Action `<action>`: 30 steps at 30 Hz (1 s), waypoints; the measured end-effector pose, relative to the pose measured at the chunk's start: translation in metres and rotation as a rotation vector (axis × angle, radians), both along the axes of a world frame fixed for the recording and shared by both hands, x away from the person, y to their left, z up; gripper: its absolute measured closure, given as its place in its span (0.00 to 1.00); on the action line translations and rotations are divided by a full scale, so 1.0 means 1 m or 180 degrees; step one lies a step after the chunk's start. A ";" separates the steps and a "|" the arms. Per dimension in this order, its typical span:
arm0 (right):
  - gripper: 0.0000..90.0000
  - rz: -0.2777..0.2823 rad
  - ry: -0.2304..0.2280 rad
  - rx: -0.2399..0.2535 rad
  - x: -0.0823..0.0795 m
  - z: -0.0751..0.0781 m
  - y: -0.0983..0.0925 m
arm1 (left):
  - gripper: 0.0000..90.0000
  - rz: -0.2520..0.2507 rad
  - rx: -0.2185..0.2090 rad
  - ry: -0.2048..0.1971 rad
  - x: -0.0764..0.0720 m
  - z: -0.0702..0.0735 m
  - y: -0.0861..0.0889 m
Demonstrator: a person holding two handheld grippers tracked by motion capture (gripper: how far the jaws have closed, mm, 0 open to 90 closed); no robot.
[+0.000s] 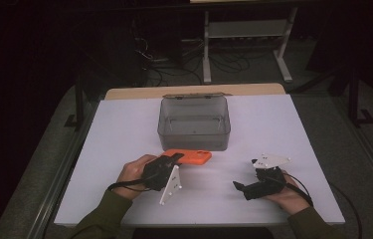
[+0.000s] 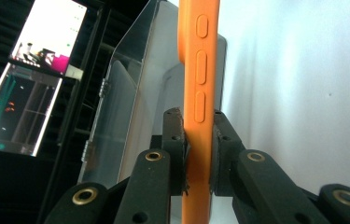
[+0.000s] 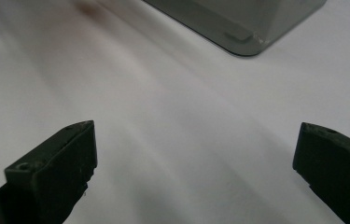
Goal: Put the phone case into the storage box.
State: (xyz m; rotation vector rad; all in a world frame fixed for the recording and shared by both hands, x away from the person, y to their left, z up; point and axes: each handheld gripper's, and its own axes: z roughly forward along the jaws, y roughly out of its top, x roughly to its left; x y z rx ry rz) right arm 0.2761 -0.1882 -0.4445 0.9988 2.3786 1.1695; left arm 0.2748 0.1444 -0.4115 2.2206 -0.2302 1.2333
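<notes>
An orange phone case with side buttons is held just above the white table, in front of the clear box. My left gripper is shut on one end of it; in the left gripper view both pads press the orange case from either side, edge-on. My left gripper is rolled onto its side. My right gripper rests low over the table at the front right, jaws pointing left. In the right gripper view my right gripper stands wide open with bare table between its fingers.
A clear grey plastic box stands open at the table's middle back; its corner shows ahead of the right gripper. The white table has a wooden strip at its far edge. A white metal stand and cables lie on the floor beyond.
</notes>
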 end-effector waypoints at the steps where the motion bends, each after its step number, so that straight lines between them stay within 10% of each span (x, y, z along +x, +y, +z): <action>1: 0.00 0.0002 0.0000 0.0000 0.000 0.000 0.000 | 0.88 0.0011 -0.0025 0.0023 0.000 0.000 0.000; 30: 0.00 0.0001 -0.0004 0.0004 0.000 0.001 0.000 | 0.88 0.0319 -0.0733 0.0907 0.021 0.008 0.018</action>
